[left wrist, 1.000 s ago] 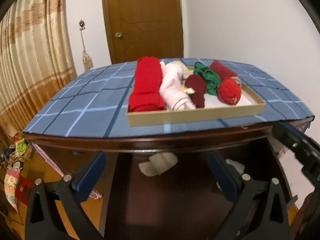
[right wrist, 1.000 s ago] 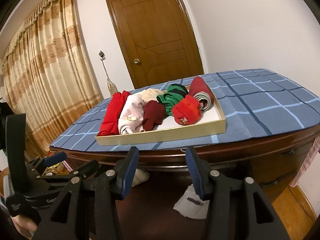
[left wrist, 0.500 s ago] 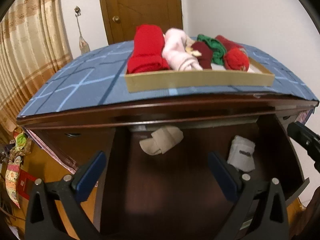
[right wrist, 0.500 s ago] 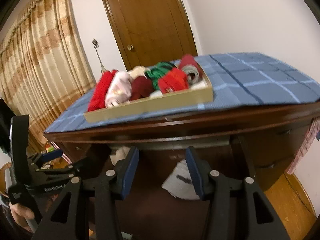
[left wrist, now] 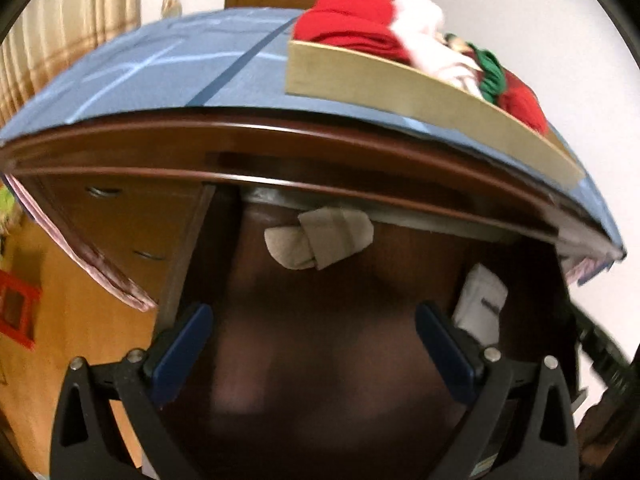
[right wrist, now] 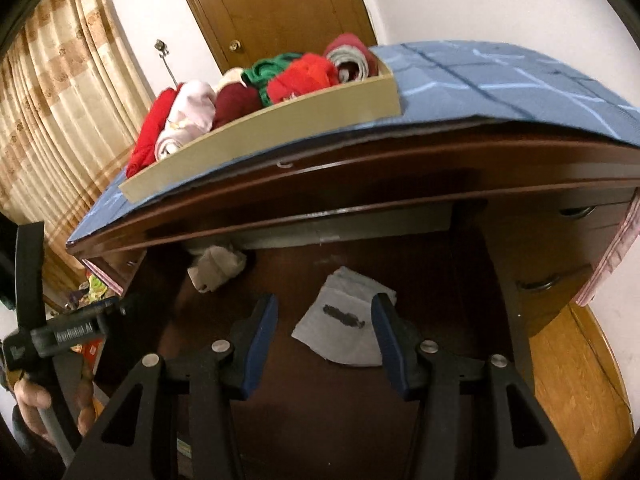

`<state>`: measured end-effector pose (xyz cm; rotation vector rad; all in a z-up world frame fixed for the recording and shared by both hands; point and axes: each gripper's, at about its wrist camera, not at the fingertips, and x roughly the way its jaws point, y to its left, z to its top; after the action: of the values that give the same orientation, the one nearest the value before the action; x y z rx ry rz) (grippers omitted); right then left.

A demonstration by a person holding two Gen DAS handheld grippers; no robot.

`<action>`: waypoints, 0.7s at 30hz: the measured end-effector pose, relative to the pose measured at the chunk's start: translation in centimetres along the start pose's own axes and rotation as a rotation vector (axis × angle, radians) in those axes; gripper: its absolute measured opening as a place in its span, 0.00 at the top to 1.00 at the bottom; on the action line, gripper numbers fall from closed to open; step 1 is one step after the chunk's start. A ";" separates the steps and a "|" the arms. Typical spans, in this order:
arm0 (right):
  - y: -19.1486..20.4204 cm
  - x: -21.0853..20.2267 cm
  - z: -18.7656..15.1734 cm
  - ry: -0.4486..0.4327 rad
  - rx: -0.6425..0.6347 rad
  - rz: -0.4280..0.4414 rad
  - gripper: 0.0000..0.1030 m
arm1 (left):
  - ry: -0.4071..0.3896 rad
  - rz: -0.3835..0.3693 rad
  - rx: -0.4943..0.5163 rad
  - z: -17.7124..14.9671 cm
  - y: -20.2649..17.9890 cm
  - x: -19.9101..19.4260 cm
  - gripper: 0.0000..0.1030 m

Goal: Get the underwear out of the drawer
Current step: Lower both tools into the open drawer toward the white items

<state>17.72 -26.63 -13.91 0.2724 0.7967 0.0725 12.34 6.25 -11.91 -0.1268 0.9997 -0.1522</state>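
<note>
Two folded pieces sit in the open drawer [right wrist: 400,400]. The white folded underwear [right wrist: 344,316] with a dark printed mark lies flat on the dark wood floor, toward the drawer's right side. The beige rolled underwear [left wrist: 320,236] sits at the back, just under the front edge of the dresser top.

Step in hand, as I read it: approach, nothing grasped yet. Your right gripper [right wrist: 324,340] points down into the drawer with the white piece showing between its blue pads; jaws part open, nothing held, and I can't tell contact. Your left gripper [left wrist: 314,348] has its jaws wide and empty above bare drawer floor, with the beige roll well ahead of it.

Next move: likely drop the right one onto the white piece and pinch the full fold, not just the top layer. It lies flat, so the pads need to bite down to the wood. The beige roll is tucked back under the overhang, so go in low with the left.

Surroundings: the dresser top carries a blue plaid cloth [right wrist: 500,80] and a shallow tan tray [right wrist: 280,132] of rolled red, pink, maroon and green garments. Behind are a wooden door [right wrist: 280,8], a white wall, and beige curtains [right wrist: 60,120] on the left. Both views are motion-blurred.
</note>
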 end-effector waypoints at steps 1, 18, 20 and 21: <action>-0.1 0.3 0.1 0.016 -0.005 -0.003 0.49 | 0.009 -0.002 -0.013 0.3 0.1 0.3 0.00; 0.2 9.3 1.2 0.396 -0.001 -0.052 0.49 | 0.019 0.107 0.122 2.5 -2.0 4.0 0.09; 0.1 10.1 1.0 0.444 0.011 -0.042 0.49 | 0.029 0.104 0.182 2.6 -2.6 4.2 0.09; 0.1 10.3 1.0 0.458 0.007 -0.051 0.49 | 0.030 0.113 0.234 2.5 -3.1 4.2 0.09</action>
<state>25.66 -25.05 -20.42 0.2447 1.2588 0.0853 16.45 2.54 -13.52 0.1458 1.0091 -0.1674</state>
